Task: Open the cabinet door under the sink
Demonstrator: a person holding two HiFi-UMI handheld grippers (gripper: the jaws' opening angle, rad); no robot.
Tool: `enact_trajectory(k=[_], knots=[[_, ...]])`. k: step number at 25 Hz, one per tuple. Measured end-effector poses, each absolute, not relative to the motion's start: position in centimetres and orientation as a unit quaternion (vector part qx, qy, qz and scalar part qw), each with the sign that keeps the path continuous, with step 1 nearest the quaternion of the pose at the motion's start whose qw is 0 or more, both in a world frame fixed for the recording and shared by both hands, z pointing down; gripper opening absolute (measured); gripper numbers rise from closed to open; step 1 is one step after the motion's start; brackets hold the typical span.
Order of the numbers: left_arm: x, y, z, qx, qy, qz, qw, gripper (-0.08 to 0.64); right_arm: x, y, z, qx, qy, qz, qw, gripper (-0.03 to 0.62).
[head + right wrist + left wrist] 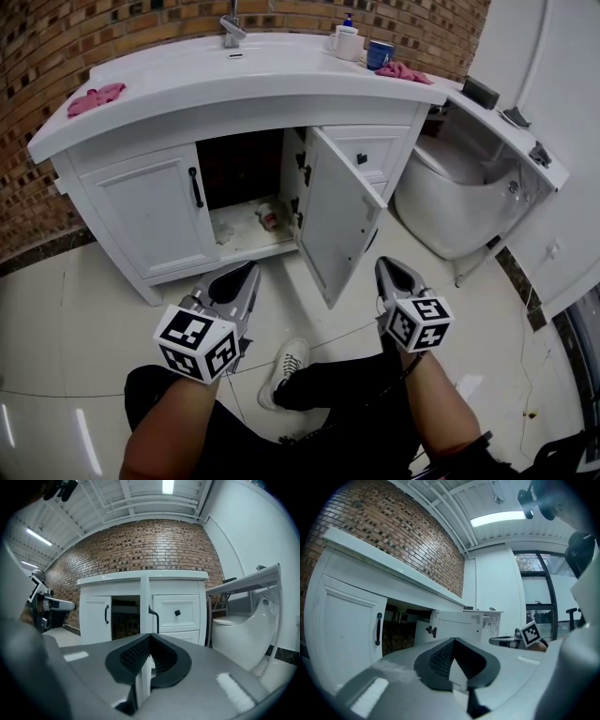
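Observation:
The white vanity (112,127) has its right-hand door (339,211) under the sink swung wide open, showing the dark inside. The left-hand door (155,211) with its black handle (196,187) stays closed. My left gripper (246,272) and right gripper (387,267) hang over the floor in front of the cabinet, both shut on nothing and touching nothing. In the right gripper view the open door (145,606) stands edge-on straight ahead of the right gripper (149,637), black handle (154,618) on its right. The left gripper (452,641) faces the cabinet opening; the closed door (347,634) is at its left.
A small jar (269,217) lies on the cabinet floor. Pink cloths (96,97) and a blue cup (379,53) rest on the countertop. A white toilet (459,202) stands to the right, under a shelf (506,127). The person's shoe (286,366) is between the grippers.

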State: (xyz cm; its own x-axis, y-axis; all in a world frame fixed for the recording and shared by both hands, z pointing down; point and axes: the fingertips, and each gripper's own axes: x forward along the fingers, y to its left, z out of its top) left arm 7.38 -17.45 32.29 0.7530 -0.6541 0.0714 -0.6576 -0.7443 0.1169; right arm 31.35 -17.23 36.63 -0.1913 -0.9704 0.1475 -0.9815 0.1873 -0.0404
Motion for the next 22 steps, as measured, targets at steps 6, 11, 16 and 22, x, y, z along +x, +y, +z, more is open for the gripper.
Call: enact_trajectory(k=[6,11,16,22], knots=[[6.3,-16.8,32.6,0.931,-0.354,0.006,0.092,0.003,29.5,-16.2,35.3,0.619,-0.782,0.057,0.038,0.006],[4.9,-16.3,32.6,0.925,-0.371,0.008,0.084,0.003,28.8,-15.0,34.7,0.617,-0.784,0.059,0.039,0.006],[4.9,-15.1,32.5,0.929,-0.360,0.005,0.090,0.003,28.0,-13.5,34.3,0.616,-0.784,0.065,0.043,0.007],[3.8,-14.0,32.6,0.927,-0.367,0.012,0.072,0.003,25.1,-11.5,33.8,0.581,-0.810,0.072,0.041,0.006]])
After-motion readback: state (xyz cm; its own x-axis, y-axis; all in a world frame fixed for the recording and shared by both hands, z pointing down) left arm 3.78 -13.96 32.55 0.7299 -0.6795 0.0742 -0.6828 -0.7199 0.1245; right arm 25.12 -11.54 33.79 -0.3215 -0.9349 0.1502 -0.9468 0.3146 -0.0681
